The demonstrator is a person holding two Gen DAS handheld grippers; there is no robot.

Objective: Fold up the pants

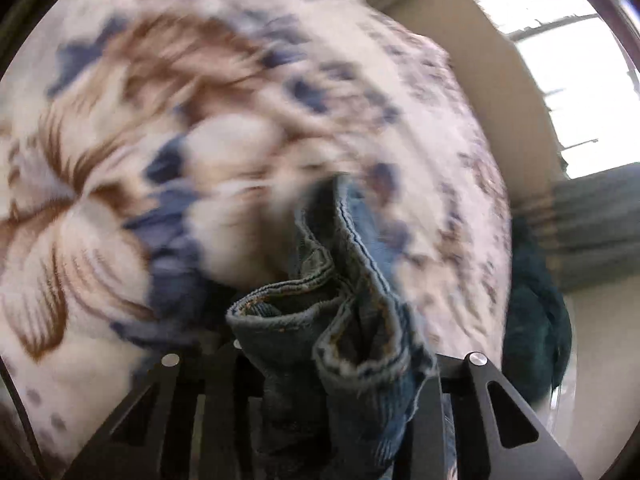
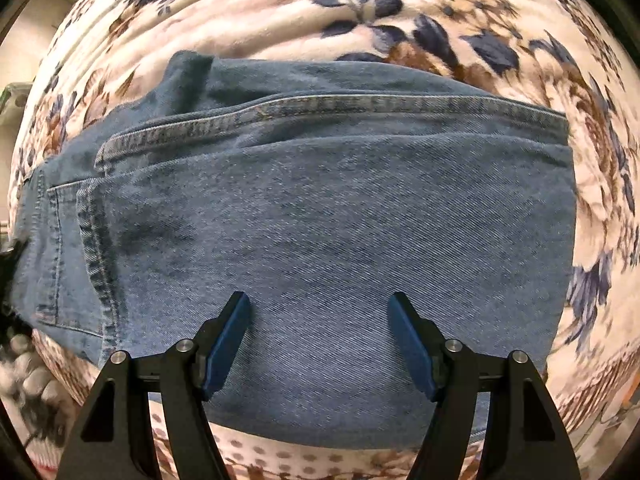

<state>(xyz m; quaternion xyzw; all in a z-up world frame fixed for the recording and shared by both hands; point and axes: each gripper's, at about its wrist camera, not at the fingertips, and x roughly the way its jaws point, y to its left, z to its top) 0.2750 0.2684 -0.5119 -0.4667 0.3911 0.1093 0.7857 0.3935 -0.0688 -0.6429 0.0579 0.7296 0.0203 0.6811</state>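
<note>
Blue denim pants (image 2: 320, 200) lie folded across a floral blanket (image 2: 400, 0) in the right wrist view, seam and back pocket to the left. Above their near part my right gripper (image 2: 320, 312) points down, its blue pads wide apart and nothing between them. The left wrist view is blurred. There, a bunched hem and seam of the pants (image 1: 348, 280) rises from between the black fingers of my left gripper (image 1: 340, 360), which is shut on the cloth. The denim hides the pads.
The floral blanket (image 1: 120, 160) fills most of the left wrist view. Past its right edge hang a dark teal cloth (image 1: 536, 320), a beige wall and a bright window (image 1: 560, 60). In the right wrist view the blanket's edge drops off at the far left.
</note>
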